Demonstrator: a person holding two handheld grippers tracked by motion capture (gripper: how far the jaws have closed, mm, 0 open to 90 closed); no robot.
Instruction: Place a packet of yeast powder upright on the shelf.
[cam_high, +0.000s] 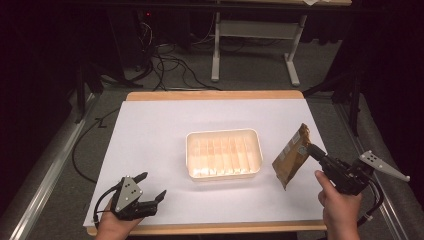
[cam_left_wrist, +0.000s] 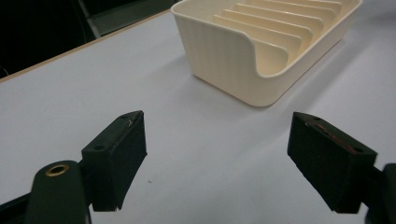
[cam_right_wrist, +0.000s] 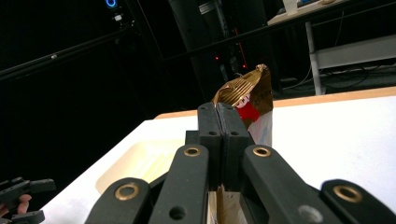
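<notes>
In the high view, the right gripper (cam_high: 311, 149) stood at the lower right of the frame and pinched a gold packet (cam_high: 291, 155) by its right edge, so the packet hung tilted just above the white table (cam_high: 150, 130), a little to the right of the cream tray (cam_high: 224, 153) with ribs inside. The left gripper (cam_high: 150, 186) rested at the lower left, near the table edge, with its jaws spread and nothing between them.

In the left gripper view, the two black jaws were wide apart over bare table, and the tray (cam_left_wrist: 219, 56) stood at the upper right of the frame, well apart from them.

In the right gripper view, the jaws were pressed together on the packet (cam_right_wrist: 250, 93), whose crimped gold end rose above them at the centre (a red mark showed on its face). The tray (cam_right_wrist: 135, 163) lay lower left.

To do this step well, I judged the packet should go edge-down into one slot between the ribs, held upright and parallel to them. The grip should loosen only when the packet stands inside. The idle gripper could steady the tray if it slides.
</notes>
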